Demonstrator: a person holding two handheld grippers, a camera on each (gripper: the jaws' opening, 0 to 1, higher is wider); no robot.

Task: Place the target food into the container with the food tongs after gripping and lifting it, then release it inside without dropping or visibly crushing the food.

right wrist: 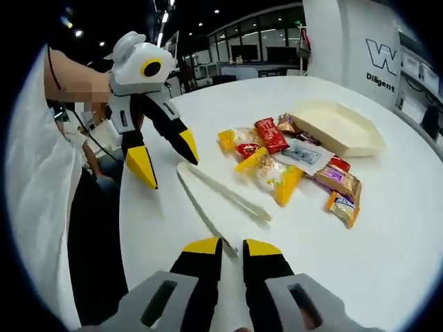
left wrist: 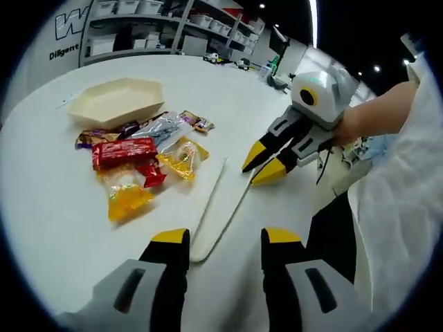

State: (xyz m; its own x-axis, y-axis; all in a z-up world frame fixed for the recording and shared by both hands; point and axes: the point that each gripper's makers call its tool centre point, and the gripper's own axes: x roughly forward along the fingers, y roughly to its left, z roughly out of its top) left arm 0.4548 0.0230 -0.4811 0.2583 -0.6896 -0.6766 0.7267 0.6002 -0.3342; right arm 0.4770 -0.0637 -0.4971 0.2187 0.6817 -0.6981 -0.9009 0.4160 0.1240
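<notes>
In the left gripper view, a cream hexagonal container (left wrist: 116, 101) is seen at the upper left of the round white table (left wrist: 62, 207), lying open-side up. Just beside it, toward the camera, a loose heap of wrapped snacks (left wrist: 142, 158) is spread: a red packet (left wrist: 124, 151) lies across the middle, an orange-yellow packet (left wrist: 127, 198) is nearest the camera, a yellow packet (left wrist: 183, 158) sits at the heap's right edge, and a clear silvery packet (left wrist: 163, 128) lies between the heap and the container. To the right of the heap, cream food tongs (left wrist: 220, 209) are laid flat on the table, the joined end near the left gripper (left wrist: 223, 237) and the 2 arms spread apart away from it. The left gripper's jaws are held wide apart above the table, with nothing between them. Further right, the right gripper (left wrist: 266, 164) is seen, held by a hand (left wrist: 377, 114), its yellow tips close together by the far end of 1 tong arm; whether contact is made cannot be told.

In the right gripper view, the left gripper (right wrist: 169, 160) is seen at the upper left with jaws spread. The tongs (right wrist: 220, 197) lie in the middle, 1 arm reaching toward the narrow gap of the right gripper (right wrist: 231, 246). The snacks (right wrist: 294, 169) and container (right wrist: 339, 127) lie to the right.
</notes>
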